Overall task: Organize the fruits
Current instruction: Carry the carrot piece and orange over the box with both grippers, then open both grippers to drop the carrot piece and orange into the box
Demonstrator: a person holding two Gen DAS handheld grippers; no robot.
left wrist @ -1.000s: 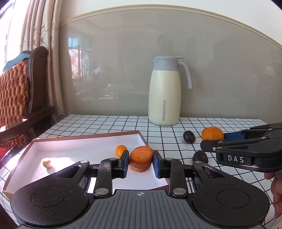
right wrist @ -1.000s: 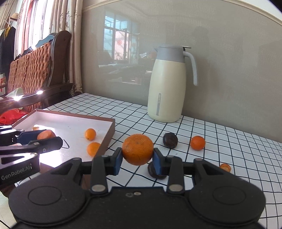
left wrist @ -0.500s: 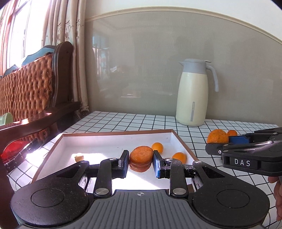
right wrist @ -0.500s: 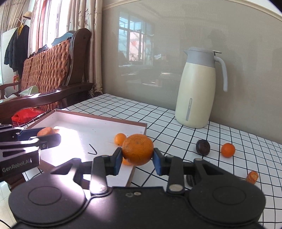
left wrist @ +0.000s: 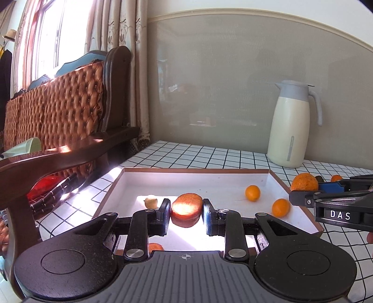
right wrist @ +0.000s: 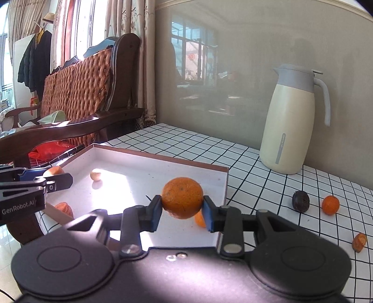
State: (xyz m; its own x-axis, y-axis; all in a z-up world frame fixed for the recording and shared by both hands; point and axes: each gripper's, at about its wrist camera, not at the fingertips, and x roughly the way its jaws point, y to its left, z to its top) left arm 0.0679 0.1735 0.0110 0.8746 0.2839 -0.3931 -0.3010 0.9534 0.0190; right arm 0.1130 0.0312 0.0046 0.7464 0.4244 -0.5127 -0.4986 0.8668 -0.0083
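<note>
Left tongs (left wrist: 186, 215) clamp a flattened orange fruit (left wrist: 186, 208) over the tray (left wrist: 300, 211); right tongs (right wrist: 181, 213) grip a round orange (right wrist: 182, 197) above its right side. Letting go from height, I risk fruit rolling over the low rim.

A home living or dining room. A table (right wrist: 177, 142) covered in a white cloth with a black grid stands against a plain grey wall panel (left wrist: 233, 81) under a pale moulding. At the table's far right corner stands a cream jug (right wrist: 293, 125) with a grey lid and handle. Beside the table's left edge is a dark wooden chair (left wrist: 77, 111) with a tufted orange-brown leather back. Behind it, patterned curtains (left wrist: 130, 46) frame a sunlit window (left wrist: 49, 42). Coats (right wrist: 35, 63) and a straw hat (right wrist: 47, 17) hang on a rack at far left. The panel reflects window panes.
</note>
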